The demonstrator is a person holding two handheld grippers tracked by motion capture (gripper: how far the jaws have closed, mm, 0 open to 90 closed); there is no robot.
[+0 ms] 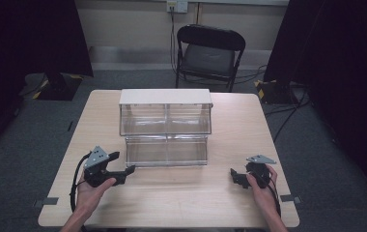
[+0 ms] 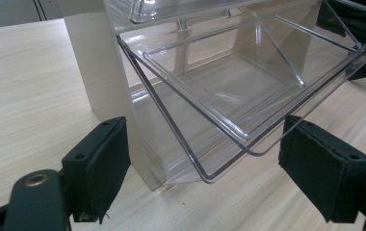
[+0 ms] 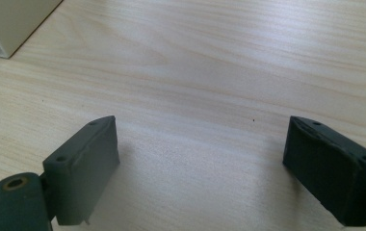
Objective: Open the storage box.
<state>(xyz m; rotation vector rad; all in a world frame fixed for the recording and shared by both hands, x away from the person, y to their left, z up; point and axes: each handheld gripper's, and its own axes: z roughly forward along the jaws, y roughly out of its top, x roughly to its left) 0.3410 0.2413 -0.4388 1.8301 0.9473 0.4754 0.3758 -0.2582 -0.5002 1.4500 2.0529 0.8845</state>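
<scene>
A clear plastic two-tier bin cabinet (image 1: 165,126) with a white top stands in the middle of the wooden table (image 1: 181,198). Its lower bin (image 1: 166,151) leans out toward me, and nothing shows inside it. My left gripper (image 1: 122,163) is open just off the lower bin's front left corner. In the left gripper view that gripper (image 2: 205,159) has the bin's clear rim corner (image 2: 210,173) between its spread jaws, with no contact visible, beside the white side wall (image 2: 99,67). My right gripper (image 1: 235,177) sits open over bare table at the front right, its jaws (image 3: 200,163) wide apart with nothing between them.
A black folding chair (image 1: 209,53) stands beyond the table's far edge. Dark curtains hang at both sides, and cables lie on the grey floor. Small tape marks (image 1: 46,201) sit at the table's front corners. The cabinet's white corner (image 3: 12,24) shows at the upper left of the right gripper view.
</scene>
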